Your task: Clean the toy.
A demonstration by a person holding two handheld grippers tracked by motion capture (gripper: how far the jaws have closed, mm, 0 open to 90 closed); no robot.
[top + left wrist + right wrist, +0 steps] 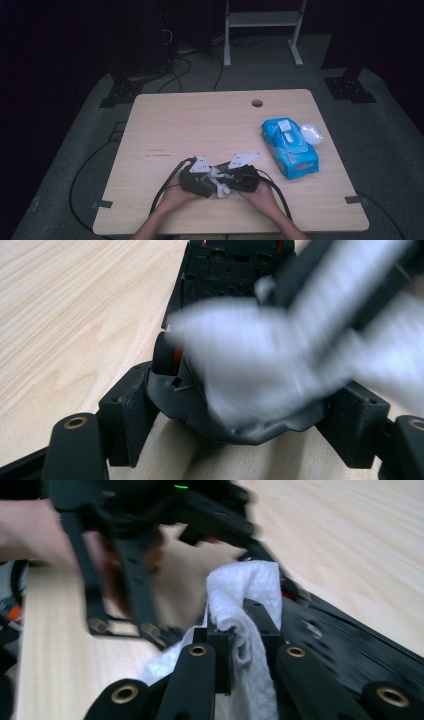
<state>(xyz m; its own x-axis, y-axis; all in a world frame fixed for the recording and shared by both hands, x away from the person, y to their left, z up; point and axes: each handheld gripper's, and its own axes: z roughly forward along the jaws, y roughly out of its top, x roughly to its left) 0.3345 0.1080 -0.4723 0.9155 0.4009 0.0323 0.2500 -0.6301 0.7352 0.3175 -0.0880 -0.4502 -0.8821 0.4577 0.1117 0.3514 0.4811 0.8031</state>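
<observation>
Right gripper jaws pinching white wipe, lower centre of frame. Left gripper jaws clamped on black toy car, long axis running up-frame; wipe lies across car.

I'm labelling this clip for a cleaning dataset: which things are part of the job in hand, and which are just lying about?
In the job:
- black toy car, clamped by the left gripper
- white wipe, pinched in the right gripper and pressed to the car

Lying about:
- blue wipes pack
- small white object beside the pack
</observation>
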